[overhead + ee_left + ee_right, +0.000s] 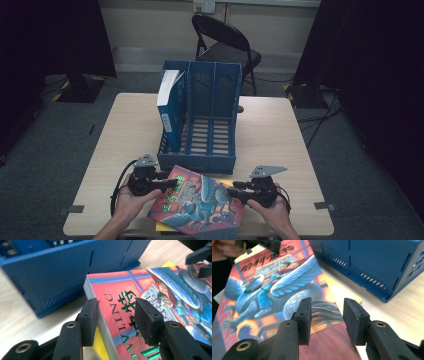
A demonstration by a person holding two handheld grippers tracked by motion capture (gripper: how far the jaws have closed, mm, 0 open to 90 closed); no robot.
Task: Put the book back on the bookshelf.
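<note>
High view: thick paperback novel lies tilted at the near edge of the counter, just in front of the blue three-slot file rack, resting on something yellow; left tongs sit at its left edge, right tongs at its right edge. A blue-spined book stands in the rack's left slot. Left gripper view: left tongs straddle the book's spine-side edge, one pad on the cover, the other beside the page block, seemingly clamped on it. Cover is glossy red with green foil lettering and a blue winged creature, likely slick. Right gripper view: right tongs stand apart over the opposite edge of the cover, contact unclear. Looks fairly heavy, stiff when closed; best pinched across its thickness at both edges
</note>
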